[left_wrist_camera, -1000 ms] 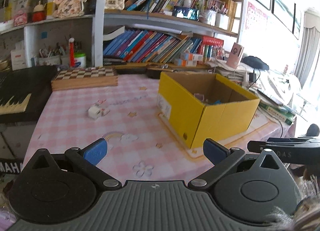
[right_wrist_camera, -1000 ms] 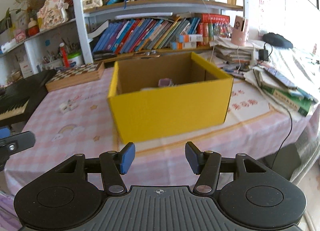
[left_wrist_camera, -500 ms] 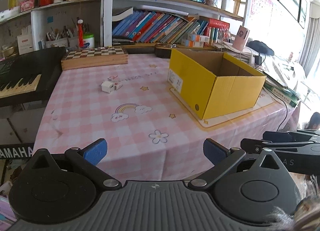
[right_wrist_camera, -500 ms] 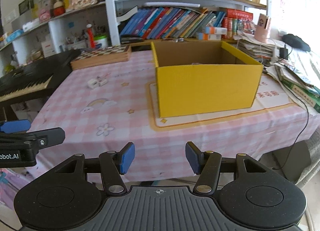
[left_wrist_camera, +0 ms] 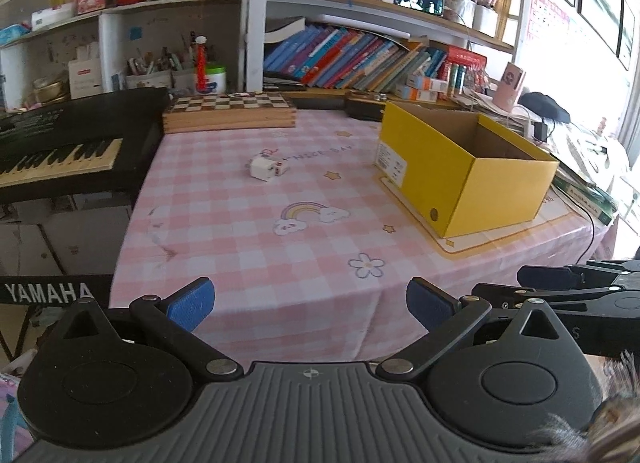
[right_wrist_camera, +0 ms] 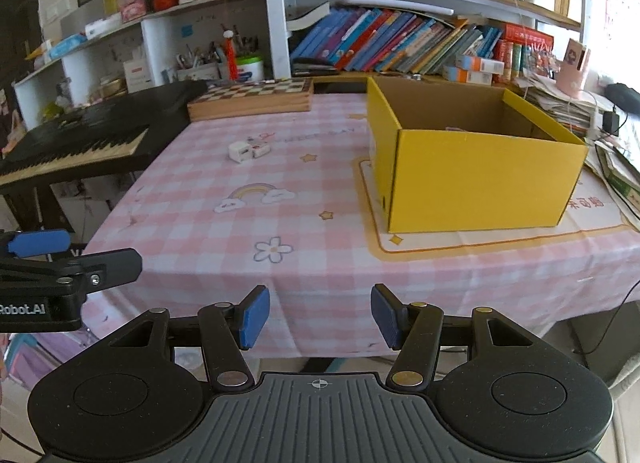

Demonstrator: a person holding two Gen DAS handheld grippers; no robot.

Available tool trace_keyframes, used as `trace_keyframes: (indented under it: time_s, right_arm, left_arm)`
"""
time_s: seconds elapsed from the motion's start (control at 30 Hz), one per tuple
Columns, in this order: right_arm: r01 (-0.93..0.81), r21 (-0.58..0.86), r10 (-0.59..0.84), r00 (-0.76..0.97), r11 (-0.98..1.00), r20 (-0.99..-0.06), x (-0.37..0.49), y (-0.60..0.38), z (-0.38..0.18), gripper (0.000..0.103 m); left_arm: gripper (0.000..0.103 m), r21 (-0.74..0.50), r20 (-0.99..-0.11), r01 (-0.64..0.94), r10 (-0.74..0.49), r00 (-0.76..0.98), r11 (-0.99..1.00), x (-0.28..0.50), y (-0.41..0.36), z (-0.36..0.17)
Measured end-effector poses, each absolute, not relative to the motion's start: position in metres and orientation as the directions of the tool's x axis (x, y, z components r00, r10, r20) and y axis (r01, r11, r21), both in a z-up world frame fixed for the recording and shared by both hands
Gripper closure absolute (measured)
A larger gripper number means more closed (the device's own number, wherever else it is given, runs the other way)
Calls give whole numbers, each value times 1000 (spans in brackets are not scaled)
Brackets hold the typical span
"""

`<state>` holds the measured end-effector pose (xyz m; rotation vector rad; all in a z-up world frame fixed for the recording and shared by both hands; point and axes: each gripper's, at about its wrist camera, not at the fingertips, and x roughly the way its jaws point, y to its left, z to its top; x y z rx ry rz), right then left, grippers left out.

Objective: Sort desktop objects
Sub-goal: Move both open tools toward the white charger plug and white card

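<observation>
A yellow cardboard box [left_wrist_camera: 472, 179] stands open on the right of the pink checked tablecloth [left_wrist_camera: 256, 239]; it also shows in the right wrist view [right_wrist_camera: 476, 179]. Two small white cube-like objects [left_wrist_camera: 266, 169] lie together on the cloth at mid-left, and in the right wrist view [right_wrist_camera: 248, 150]. My left gripper [left_wrist_camera: 310, 303] is open and empty, off the table's front edge. My right gripper [right_wrist_camera: 318, 317] is open and empty, also off the front edge. Each gripper shows at the edge of the other's view.
A wooden chessboard box [left_wrist_camera: 230, 113] lies at the back of the table. A black Yamaha keyboard [left_wrist_camera: 68, 147] stands to the left. Bookshelves [left_wrist_camera: 360, 59] rise behind. Stacked books and papers [right_wrist_camera: 560, 103] with cables lie at the right.
Both grippers have drawn back from the table and away from the yellow box, so more of the cloth and front edge shows. Both stay open and empty.
</observation>
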<state>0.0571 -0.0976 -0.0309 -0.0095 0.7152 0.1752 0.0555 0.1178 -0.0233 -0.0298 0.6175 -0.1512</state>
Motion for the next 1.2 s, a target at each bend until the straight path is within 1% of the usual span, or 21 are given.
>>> trace_keyframes:
  time_s: [0.17, 0.47, 0.67, 0.87, 1.2]
  right_arm:
    - [-176, 55, 170, 743, 983, -648, 63, -88, -27, 46]
    - [-252, 12, 203, 748, 968, -632, 71, -61, -19, 46]
    - [-276, 1, 216, 750, 961, -625, 80, -54, -17, 46]
    - [-296, 21, 243, 741, 955, -626, 100, -48, -19, 46]
    - [-336, 42, 284, 718, 941, -636, 145, -42, -23, 46]
  left_arm:
    - [0, -69, -550, 120, -139, 824, 990, 53, 130, -19]
    - [0, -85, -516, 95, -126, 847, 992, 55, 146, -13]
    - [0, -86, -511, 94, -124, 851, 992, 61, 150, -14]
    - [0, -58, -510, 92, -109, 854, 994, 73, 152, -13]
    - [0, -51, -531, 50, -69, 844, 997, 112, 155, -13]
